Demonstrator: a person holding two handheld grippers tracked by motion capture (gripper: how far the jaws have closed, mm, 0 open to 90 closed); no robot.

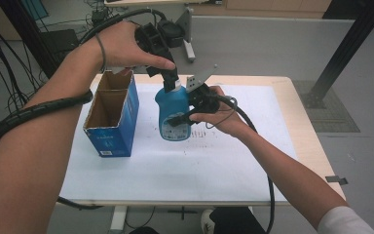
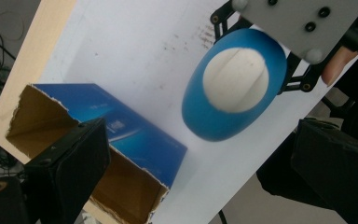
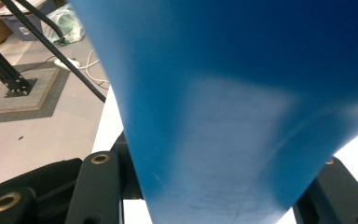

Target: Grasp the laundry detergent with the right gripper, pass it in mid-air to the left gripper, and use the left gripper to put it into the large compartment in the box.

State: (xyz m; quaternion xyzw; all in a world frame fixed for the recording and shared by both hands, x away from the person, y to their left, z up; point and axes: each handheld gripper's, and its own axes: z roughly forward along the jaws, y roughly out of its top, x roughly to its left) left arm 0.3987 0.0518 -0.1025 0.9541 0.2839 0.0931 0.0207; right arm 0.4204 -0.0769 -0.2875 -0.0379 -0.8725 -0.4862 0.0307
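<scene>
A blue bottle with a white cap stands upright on the white sheet near the table's middle. My right gripper comes in from the right and is shut on the bottle's body. In the right gripper view the blue wall sits tight between the two black jaws. My left gripper hangs just above the cap, pointing down. Its jaws stand wide open with nothing between them, as the left gripper view shows. An open-topped blue cardboard box stands left of the bottle.
The white sheet covers most of the wooden table. The box's torn brown inside looks empty. Black cables trail from both grippers. A black frame post rises at the far right, off the table.
</scene>
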